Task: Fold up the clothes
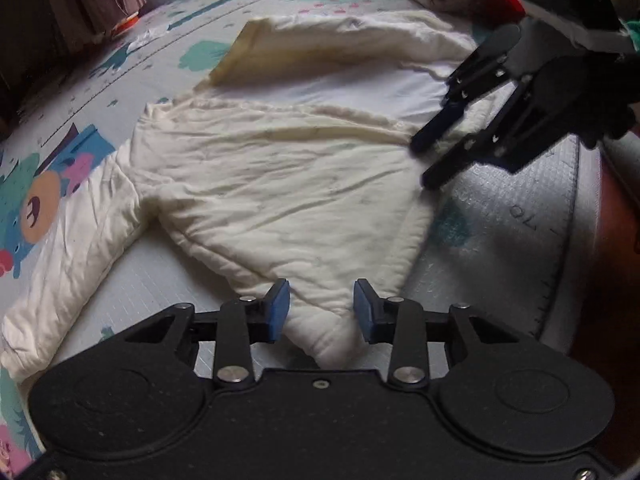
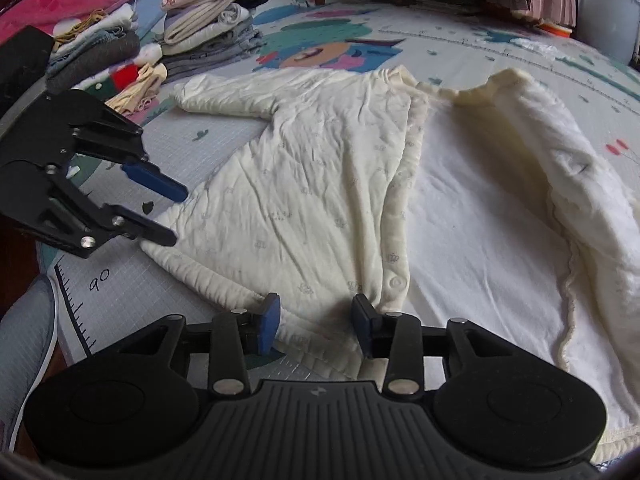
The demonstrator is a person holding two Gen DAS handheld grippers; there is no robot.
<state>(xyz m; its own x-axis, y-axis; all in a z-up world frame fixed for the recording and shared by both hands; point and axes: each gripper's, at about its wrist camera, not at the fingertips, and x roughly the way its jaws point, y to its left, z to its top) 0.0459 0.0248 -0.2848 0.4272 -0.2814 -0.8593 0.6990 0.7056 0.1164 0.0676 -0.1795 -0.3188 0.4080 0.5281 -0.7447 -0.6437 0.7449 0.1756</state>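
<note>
Cream garment (image 1: 280,184) spread open on the cartoon play mat (image 1: 80,128), left tongs (image 1: 321,309) parted around its hem corner — nothing gripped, right tongs (image 2: 315,317) likewise agape over the hem, folded piles (image 2: 208,28) behind

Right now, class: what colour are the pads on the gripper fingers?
Blue pads, clearest in the left wrist view.

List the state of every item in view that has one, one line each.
Cream garment: spread flat on the play mat, one front panel lying closed, the other flipped open showing white lining.
Left tongs: open, straddling the garment's bottom corner.
Right tongs: open, straddling the hem near the snap edge.
Clothes stack: folded, piled at the mat's edge.
</note>
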